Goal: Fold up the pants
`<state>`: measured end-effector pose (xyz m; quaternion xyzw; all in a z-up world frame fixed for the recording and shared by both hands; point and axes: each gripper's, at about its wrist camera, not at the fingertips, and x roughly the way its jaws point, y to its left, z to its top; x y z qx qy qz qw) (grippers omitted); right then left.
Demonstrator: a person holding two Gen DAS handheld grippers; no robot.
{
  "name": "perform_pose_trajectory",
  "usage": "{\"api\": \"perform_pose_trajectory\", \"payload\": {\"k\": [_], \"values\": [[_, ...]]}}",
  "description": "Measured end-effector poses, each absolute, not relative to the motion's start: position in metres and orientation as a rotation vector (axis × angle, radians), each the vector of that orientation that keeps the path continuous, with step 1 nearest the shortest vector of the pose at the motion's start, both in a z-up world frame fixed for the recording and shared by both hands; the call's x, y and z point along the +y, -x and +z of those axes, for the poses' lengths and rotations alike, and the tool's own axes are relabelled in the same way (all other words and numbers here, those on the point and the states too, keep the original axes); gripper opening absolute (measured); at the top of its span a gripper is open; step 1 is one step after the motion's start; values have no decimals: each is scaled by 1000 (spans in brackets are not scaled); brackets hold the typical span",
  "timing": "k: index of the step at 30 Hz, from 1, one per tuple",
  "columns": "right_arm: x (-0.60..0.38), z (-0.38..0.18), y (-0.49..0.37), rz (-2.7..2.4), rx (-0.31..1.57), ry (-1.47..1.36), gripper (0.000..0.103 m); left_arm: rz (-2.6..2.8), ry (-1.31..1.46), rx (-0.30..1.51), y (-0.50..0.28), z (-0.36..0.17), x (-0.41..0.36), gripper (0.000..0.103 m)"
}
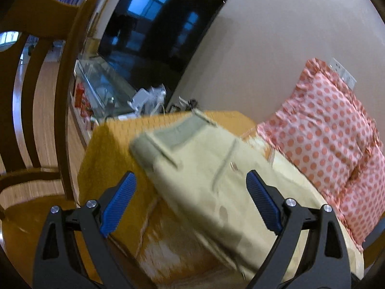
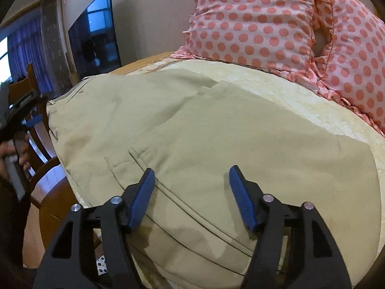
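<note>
Blue-padded fingers of the right gripper (image 2: 191, 192) are seen spread apart right over the pants (image 2: 192, 130), nothing pinched between them. Same story for the left gripper (image 1: 190, 204): jaws wide, held above the pants (image 1: 207, 173), no cloth caught (that view is pretty motion-blurred, so fine detail can't be trusted).

The khaki pants are laid flat on the cream bedspread (image 2: 300, 101), and already look doubled over, with a second layer's edge showing across the top. The waistband (image 1: 178, 132) is found at the end away from the left gripper, and a pocket seam (image 2: 144, 159) is crossed just ahead of the right gripper's fingers.

Handling-wise: light, soft woven cotton is the guess, so it will flop and drag rather than hold shape. A grip is probably best taken at a doubled edge or corner, both layers pinched together, waistband being the stiffest bit.

Beside the pants, toward the wall, a pink polka-dot pillow (image 2: 276, 24) is propped. A mustard blanket (image 1: 108, 159) is draped past the waistband end, with a wooden chair (image 1: 36, 72) and a dark TV (image 1: 163, 36) further out.
</note>
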<state>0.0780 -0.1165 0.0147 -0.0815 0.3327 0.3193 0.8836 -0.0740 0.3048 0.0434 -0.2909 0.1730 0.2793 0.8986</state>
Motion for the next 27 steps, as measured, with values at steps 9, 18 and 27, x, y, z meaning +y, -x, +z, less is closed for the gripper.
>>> {"api": "perform_pose_trajectory", "payload": {"k": [9,18,27], "values": [[-115,15,-71,680,676,172,72,561,615,371,55,28,337,92],[-115,15,-71,687,673,164,73,412,660,350,68,23,300,95],[-116,15,-71,690,672,156,73,274,842,348,59,24,278,84]]}}
